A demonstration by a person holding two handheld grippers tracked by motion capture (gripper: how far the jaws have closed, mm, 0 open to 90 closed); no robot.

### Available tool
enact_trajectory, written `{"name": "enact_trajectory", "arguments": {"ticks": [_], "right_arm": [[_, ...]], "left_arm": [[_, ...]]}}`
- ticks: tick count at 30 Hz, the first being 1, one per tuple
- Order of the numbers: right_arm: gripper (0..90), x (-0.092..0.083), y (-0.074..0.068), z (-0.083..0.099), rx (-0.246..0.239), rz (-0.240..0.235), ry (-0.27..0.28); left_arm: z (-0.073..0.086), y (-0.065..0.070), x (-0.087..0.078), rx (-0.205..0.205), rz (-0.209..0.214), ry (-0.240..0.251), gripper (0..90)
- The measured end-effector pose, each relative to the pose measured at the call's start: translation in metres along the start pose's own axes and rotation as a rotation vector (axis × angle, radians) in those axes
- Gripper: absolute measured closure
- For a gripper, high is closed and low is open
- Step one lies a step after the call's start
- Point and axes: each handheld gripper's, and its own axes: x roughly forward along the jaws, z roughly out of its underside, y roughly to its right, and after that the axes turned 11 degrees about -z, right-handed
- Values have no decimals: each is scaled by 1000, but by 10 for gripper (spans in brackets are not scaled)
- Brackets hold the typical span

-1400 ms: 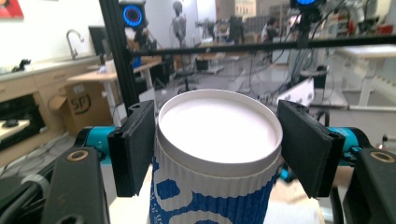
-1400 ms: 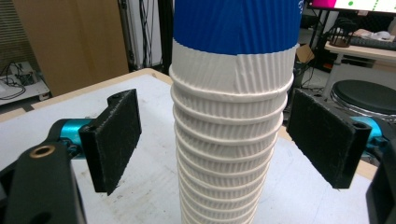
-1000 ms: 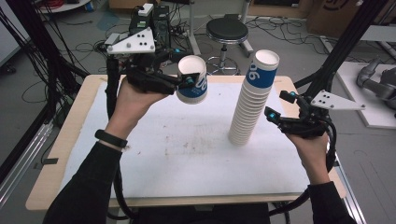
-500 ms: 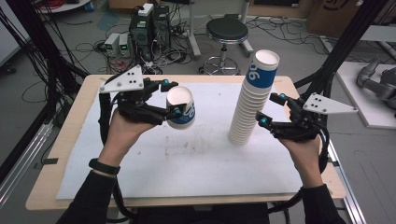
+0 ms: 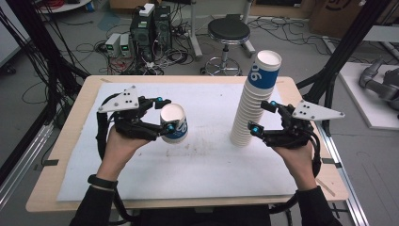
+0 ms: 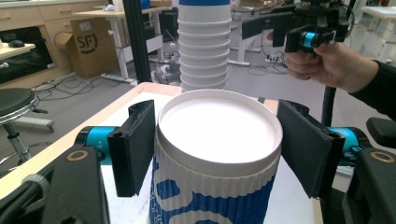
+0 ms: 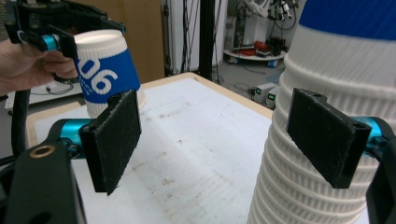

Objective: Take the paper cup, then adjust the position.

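A white paper cup [image 5: 174, 123] with a blue band hangs over the left half of the table, mouth tilted toward the camera. My left gripper [image 5: 165, 115] is shut on it, a pad on each side below the rim [image 6: 217, 130]. A tall stack of matching cups [image 5: 256, 99] stands right of centre. My right gripper [image 5: 259, 116] is open just beside the stack's lower part, on its right. One of its pads [image 7: 327, 135] lies in front of the ribbed stack [image 7: 327, 60]; the other stands well clear. The held cup [image 7: 105, 70] appears farther off in the right gripper view.
A white sheet [image 5: 197, 165] covers the wooden table, stained near the middle. Beyond the far edge are a black stool [image 5: 228, 33], boxes of electronics [image 5: 150, 23] and loose cables. Black frame posts stand at both sides.
My left hand has come down and toward the near side with the cup, which is now close over the table. The right hand has shifted slightly along the stack's base.
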Motion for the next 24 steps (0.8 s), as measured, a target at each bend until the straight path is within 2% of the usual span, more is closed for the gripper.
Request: {"name": "enact_trajectory", "arguments": {"ticks": [3,4,7,11,17,18,20,23,24], "right_arm": [[180,3,1,4,6,-3,-4],[181,4,1,5,12,-10,-7],[180,9,0,7,10,-19,-19],[181,11,0,8,7,-32,-28],[181,11,0,10,-1,-51,-26],[181,11,0,11,-2,-60,-31],[181,12,-1,11,-5,-61,-33],[181,14,-3,11,-10,-70,-32],[181,15,-4,11,-17,-78,-35]], "left_arm": [[4,-2,-2,-6,-9,13,304],[6,-3,-1,-10,-10,-10,304],[7,-3,-1,-12,-4,-9,304],[6,-1,-2,-7,-7,8,304],[10,-2,-2,-37,-1,16,304],[12,-3,-2,-64,13,28,304],[13,-2,-2,-73,17,21,304],[12,-1,-1,-65,22,18,304],[11,1,0,-79,30,22,304]]}}
